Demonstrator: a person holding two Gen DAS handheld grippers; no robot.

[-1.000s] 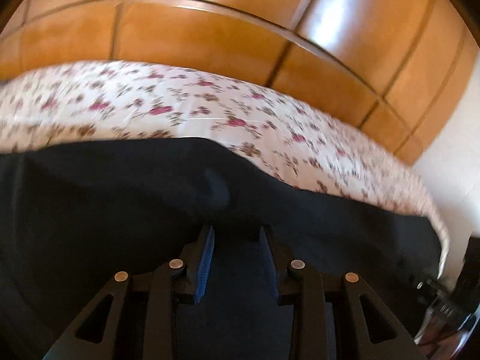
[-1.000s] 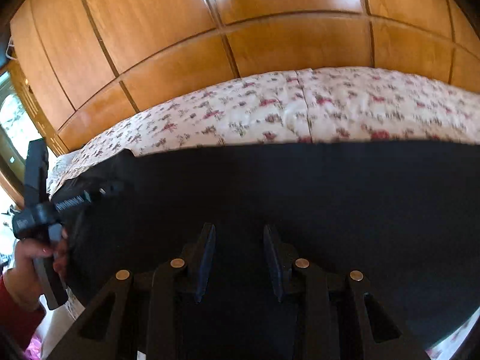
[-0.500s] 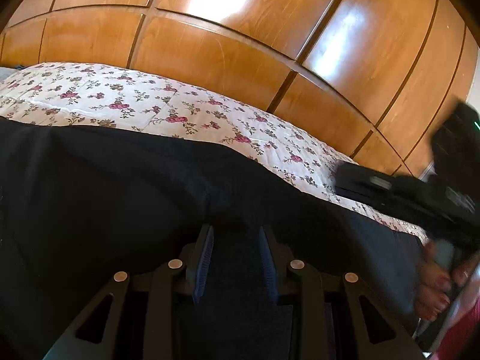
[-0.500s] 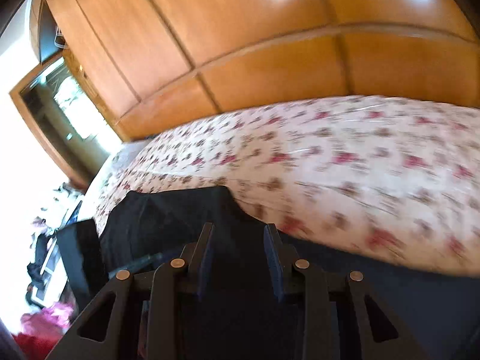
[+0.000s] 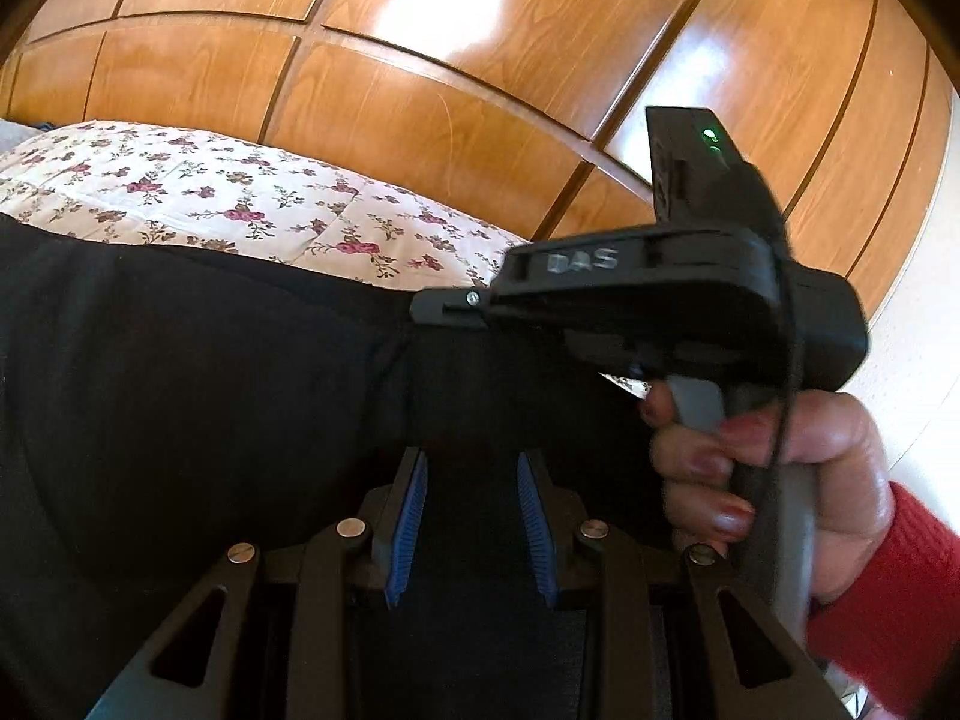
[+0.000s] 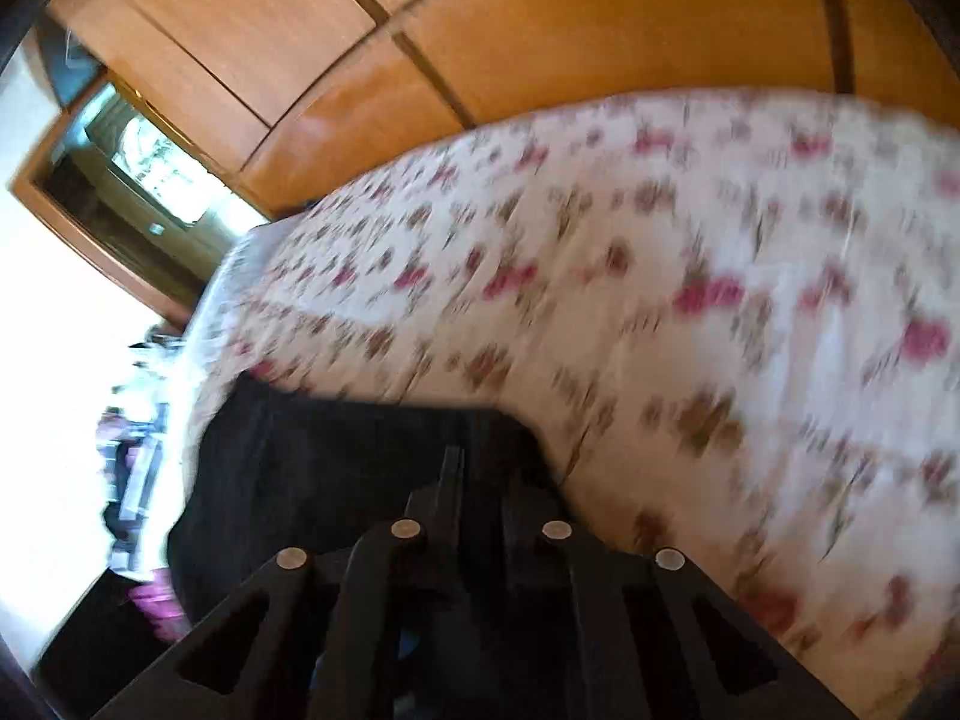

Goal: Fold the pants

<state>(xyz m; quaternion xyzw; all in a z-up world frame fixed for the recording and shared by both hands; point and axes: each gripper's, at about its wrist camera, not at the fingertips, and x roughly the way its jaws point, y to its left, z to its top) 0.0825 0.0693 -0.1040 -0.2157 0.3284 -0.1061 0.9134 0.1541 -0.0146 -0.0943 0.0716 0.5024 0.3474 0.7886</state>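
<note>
Black pants [image 5: 180, 372] lie spread on the floral bedspread [image 5: 198, 204]. My left gripper [image 5: 471, 516] is open, its blue pads apart, low over the black cloth with nothing between them. The right gripper's body [image 5: 660, 294] shows in the left wrist view, held by a hand in a red sleeve, crossing over the pants. In the right wrist view, which is blurred, my right gripper [image 6: 474, 486] has its fingers close together on a fold of the black pants [image 6: 336, 468] that hangs in front of it above the bedspread [image 6: 690, 300].
A wooden panelled wardrobe [image 5: 480, 60] stands behind the bed. In the right wrist view a doorway or mirror [image 6: 138, 168] and bright floor clutter [image 6: 138, 468] show at the left, beyond the bed's edge.
The right gripper has closed on the pants cloth and swung leftward, carrying it over the left gripper's side. The left gripper stays open over the pants.
</note>
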